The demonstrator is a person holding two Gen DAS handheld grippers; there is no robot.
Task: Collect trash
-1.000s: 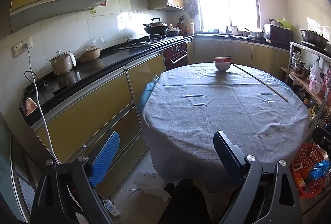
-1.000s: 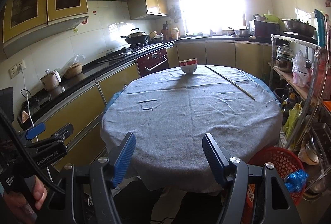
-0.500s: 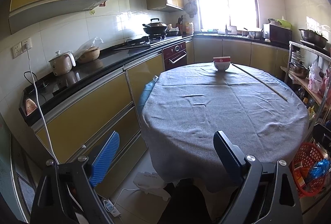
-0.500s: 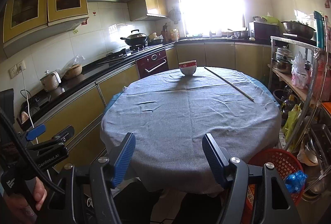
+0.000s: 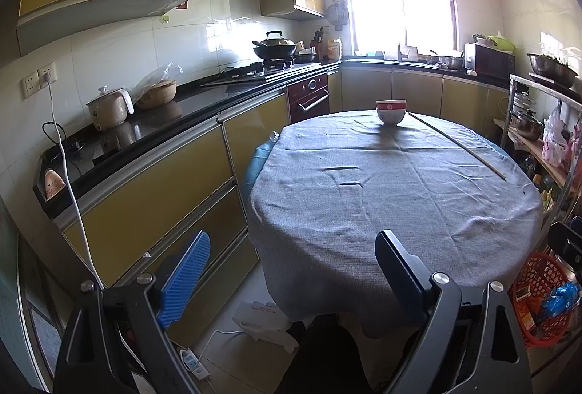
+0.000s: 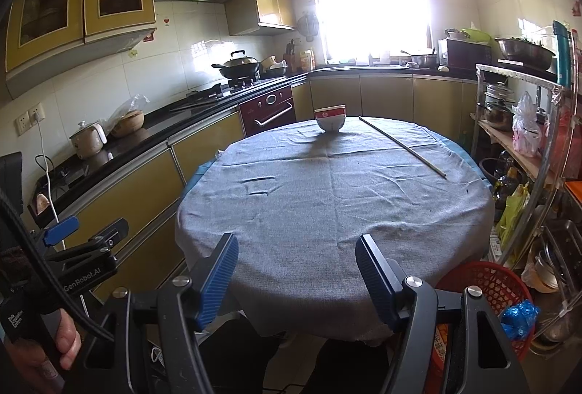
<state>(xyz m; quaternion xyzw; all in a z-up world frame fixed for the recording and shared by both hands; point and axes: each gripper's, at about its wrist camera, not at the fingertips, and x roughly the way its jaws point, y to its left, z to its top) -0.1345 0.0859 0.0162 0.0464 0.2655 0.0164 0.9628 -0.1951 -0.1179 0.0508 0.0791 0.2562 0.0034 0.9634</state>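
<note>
Nothing on the table has shifted vs. the earlier frames; both of your grippers hold approx. the same pose at the near edge.

Left gripper: jaws spread wide, nothing between the pads. It sits off the near-left edge of the table, partly over the floor by the cabinets.

Right gripper: jaws spread wide, nothing held. It sits over the near edge of the table, approx. centred.

Your left hand shows at the lower left of the right wrist view, wrapped around the left unit's handle.

Table status:
- Grey cloth covers the whole round top and hangs over the edges.
- Red-and-white bowl stands upright at the far edge, approx. centre.
- Thin stick lies flat on the cloth, running from beside the bowl at the far edge toward the right edge. It is just beside the bowl; contact cannot be told.

Floor, right of the table: red basket stands near the near-right edge, beside the metal rack. A blue crumpled bag and other wrappers lie inside it.

Counter at left: wok on the stove, white kettle nearer you.
</note>
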